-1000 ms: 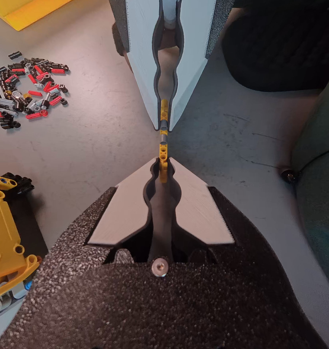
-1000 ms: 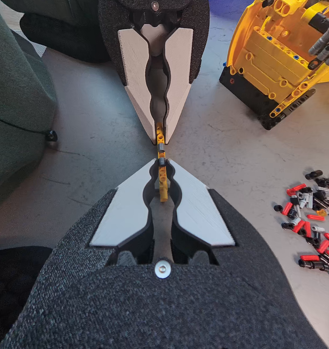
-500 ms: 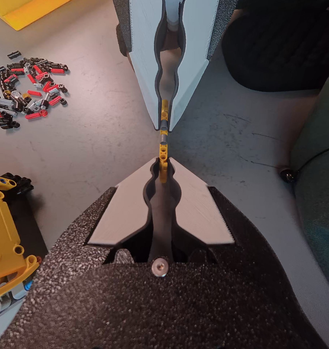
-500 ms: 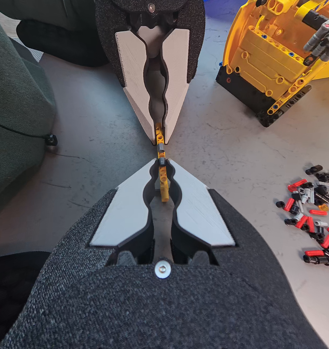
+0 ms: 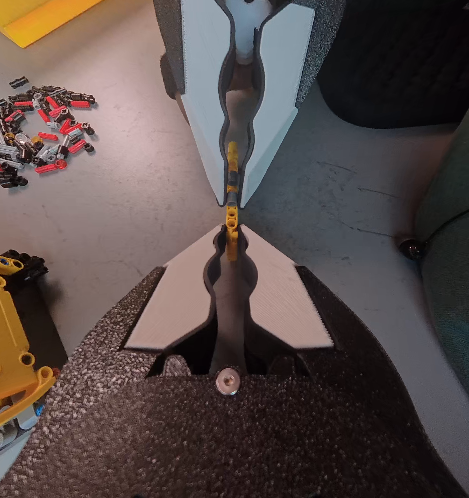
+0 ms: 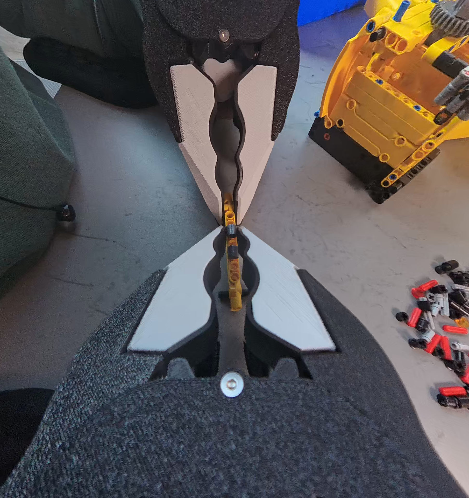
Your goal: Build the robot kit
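Jaws of both your grippers are clenched on one slim yellow beam assembly [image 5: 232, 219], tip to tip above the grey worktop [image 5: 125, 215]: your left gripper [image 5: 231, 229] pinches its near end, your right gripper [image 6: 231, 231] the other. Dark grey connectors [image 6: 231, 230] sit along it. Loose red, black and grey pins [image 5: 37, 129] lie near the yellow brick model [image 6: 389, 107].

Bare floor [image 5: 125, 215] between loose pieces [image 5: 37, 134] and cushion [image 5: 454, 269] (both flanking).
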`<state>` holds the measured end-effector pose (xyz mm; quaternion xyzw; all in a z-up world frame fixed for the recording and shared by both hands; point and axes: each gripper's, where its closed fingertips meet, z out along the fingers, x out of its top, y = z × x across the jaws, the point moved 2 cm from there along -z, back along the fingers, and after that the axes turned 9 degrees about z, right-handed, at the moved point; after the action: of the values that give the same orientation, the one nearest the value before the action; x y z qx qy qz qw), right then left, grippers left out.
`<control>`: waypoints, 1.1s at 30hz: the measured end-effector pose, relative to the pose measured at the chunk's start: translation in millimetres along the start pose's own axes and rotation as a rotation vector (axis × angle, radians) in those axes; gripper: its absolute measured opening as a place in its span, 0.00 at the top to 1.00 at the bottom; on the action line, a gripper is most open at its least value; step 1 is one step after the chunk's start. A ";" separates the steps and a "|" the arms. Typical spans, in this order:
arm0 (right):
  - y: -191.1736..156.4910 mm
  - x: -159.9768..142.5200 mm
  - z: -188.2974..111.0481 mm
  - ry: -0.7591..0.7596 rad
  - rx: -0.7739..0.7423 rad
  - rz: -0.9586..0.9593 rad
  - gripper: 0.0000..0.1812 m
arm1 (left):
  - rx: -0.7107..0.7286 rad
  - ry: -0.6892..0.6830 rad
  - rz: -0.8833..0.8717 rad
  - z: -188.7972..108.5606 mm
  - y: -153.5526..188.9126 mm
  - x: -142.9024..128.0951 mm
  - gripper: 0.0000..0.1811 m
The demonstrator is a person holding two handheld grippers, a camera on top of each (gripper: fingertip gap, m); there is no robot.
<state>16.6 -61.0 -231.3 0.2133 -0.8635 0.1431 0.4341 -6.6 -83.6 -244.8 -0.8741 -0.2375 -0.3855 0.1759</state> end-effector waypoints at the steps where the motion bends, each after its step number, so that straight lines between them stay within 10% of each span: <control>1: -0.3 -0.1 -0.1 0.002 0.003 0.000 0.96 | 0.000 0.000 0.001 0.1 0.1 -0.1 0.96; 33: 10.9 -16.8 -18.8 -0.090 -0.019 0.010 0.95 | 0.028 -0.040 0.032 3.4 -0.3 -3.9 0.93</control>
<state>33.0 -39.4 -234.7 0.2109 -0.8845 0.1273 0.3962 -7.0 -82.8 -249.9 -0.8828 -0.2322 -0.3616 0.1895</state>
